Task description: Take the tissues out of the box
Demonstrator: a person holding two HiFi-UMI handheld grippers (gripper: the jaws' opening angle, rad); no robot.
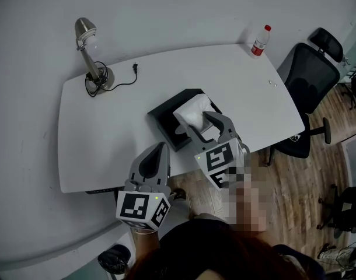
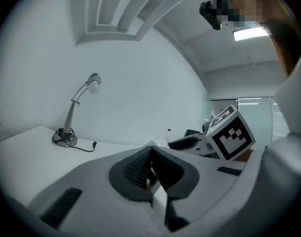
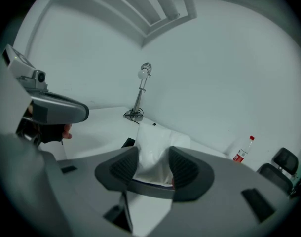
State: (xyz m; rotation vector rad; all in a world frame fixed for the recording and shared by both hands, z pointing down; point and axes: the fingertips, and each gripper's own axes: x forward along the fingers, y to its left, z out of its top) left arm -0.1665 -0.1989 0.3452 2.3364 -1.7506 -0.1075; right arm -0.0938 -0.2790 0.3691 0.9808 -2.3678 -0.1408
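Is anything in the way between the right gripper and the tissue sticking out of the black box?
Nothing visible. The tissue sits pinched between the jaws of the right gripper, above the black box. The left gripper, shut and empty, hangs off to one side.

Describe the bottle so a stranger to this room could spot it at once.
Start at the white table and go to its far right corner, near the black office chair. The bottle stands there alone: clear plastic, red cap and red label, unlike the silver lamp opposite.
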